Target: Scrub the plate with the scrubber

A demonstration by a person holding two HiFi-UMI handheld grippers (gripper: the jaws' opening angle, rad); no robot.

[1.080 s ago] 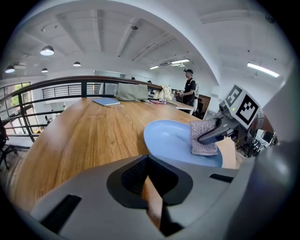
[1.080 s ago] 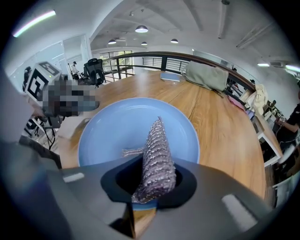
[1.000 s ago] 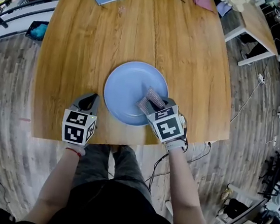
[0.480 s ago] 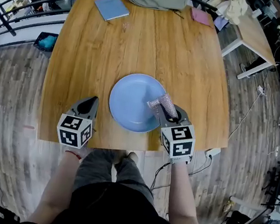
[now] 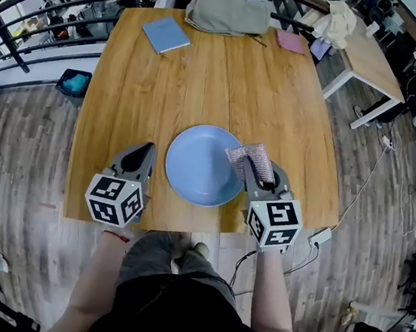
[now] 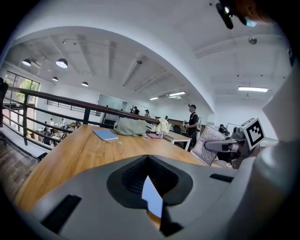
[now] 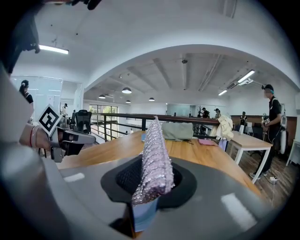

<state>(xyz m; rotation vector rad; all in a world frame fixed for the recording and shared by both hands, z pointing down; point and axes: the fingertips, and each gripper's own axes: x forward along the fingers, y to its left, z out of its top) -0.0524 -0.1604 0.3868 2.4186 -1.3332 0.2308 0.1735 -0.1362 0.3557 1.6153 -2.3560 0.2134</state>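
A round blue plate (image 5: pixel 201 170) lies on the wooden table (image 5: pixel 204 77) near its front edge. My right gripper (image 5: pixel 255 168) is shut on a sparkly silver-pink scrubber (image 5: pixel 252 157), which stands over the plate's right rim. In the right gripper view the scrubber (image 7: pixel 153 157) sticks up from between the jaws. It hangs tilted in the air in the left gripper view, the scrubber (image 6: pixel 206 145) off to the right. My left gripper (image 5: pixel 144 153) rests just left of the plate, its jaws together with nothing held; a sliver of plate (image 6: pixel 151 197) shows past them.
At the table's far side lie a blue notebook (image 5: pixel 166 34), a grey bag (image 5: pixel 227 13) and a pink item (image 5: pixel 290 41). A black railing (image 5: pixel 31 5) runs along the left and back. A second table (image 5: pixel 370 46) with cloth stands at the right.
The right gripper has carried the scrubber from over the plate's middle to its right rim. The left gripper keeps its place beside the plate. The head view has shifted.
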